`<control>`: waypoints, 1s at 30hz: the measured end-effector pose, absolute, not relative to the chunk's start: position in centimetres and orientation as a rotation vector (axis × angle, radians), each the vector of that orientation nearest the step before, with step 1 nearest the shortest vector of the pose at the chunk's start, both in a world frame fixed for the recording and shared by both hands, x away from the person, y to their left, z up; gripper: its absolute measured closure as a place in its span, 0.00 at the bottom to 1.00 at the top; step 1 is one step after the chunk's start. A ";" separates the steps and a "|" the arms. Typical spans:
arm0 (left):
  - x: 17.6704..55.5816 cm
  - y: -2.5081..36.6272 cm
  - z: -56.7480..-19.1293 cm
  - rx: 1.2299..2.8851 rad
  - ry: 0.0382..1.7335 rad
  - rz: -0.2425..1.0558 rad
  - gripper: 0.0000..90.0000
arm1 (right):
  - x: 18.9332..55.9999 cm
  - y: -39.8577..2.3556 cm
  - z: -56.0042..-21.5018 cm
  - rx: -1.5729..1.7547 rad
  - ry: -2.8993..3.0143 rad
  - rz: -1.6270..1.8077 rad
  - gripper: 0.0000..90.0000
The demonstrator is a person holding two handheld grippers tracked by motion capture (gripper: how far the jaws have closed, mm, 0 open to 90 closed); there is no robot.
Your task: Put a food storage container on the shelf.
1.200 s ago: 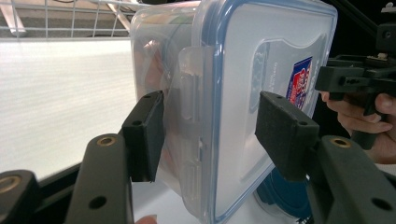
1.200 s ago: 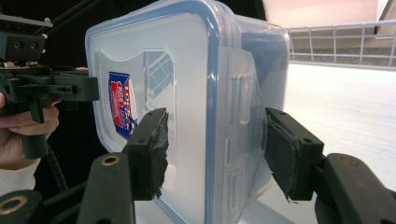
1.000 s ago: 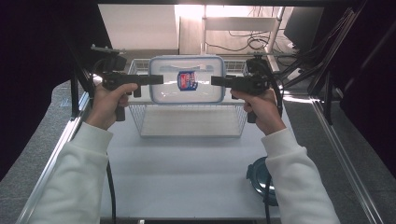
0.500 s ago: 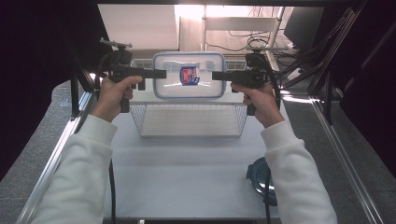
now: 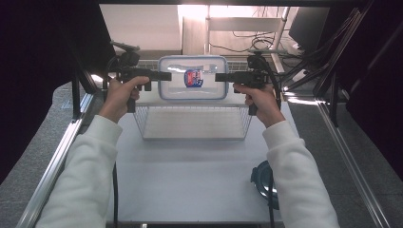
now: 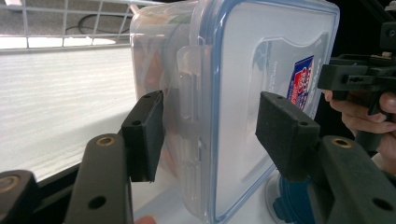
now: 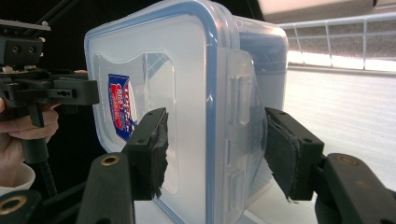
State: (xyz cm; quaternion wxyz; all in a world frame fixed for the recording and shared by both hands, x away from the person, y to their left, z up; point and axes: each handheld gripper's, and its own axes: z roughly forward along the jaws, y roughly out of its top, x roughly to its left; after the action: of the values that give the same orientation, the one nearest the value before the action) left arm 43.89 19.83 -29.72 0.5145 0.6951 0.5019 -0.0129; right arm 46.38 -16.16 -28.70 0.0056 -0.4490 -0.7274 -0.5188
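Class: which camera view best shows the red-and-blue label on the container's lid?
The high view: the label faces the camera, whole and centred on the lid. The left gripper view and right gripper view catch it slantwise.

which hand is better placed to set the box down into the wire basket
Neither clearly: it looks like a two-handed move. The left hand-held gripper clamps one short end of the plastic box and the right hand-held gripper the other, level, above the far side of the wire basket.

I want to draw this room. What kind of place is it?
Probably a lab or test room, not a kitchen: a white table in a metal frame, loose cables on the floor behind, and dark curtains at both sides.
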 end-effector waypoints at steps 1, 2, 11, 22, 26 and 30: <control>43.9 19.8 -29.7 1.671 1.206 -0.031 0.47 | 46.4 -16.2 -28.7 -1.406 -2.277 -1.624 0.47; 44.2 19.8 -30.0 1.682 1.213 -0.039 0.47 | 46.7 -16.1 -29.0 -1.421 -2.260 -1.612 0.47; 45.6 20.2 -30.2 1.642 1.241 -0.076 0.48 | 48.2 -16.0 -29.4 -1.475 -2.186 -1.573 0.46; 47.7 20.7 -31.2 1.552 1.314 -0.180 0.48 | 50.3 -15.7 -29.8 -1.590 -2.058 -1.502 0.44; 48.2 20.8 -31.5 1.532 1.332 -0.206 0.47 | 50.7 -15.7 -30.0 -1.627 -2.015 -1.480 0.43; 48.7 20.8 -31.9 1.510 1.356 -0.235 0.46 | 51.3 -15.7 -30.2 -1.671 -1.960 -1.464 0.43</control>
State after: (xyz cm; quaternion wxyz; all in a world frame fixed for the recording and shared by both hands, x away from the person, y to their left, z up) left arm 48.71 20.84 -31.92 0.5221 0.6304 0.5660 -0.0980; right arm 51.28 -15.67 -30.25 0.0892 -0.5617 -0.6590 -0.4923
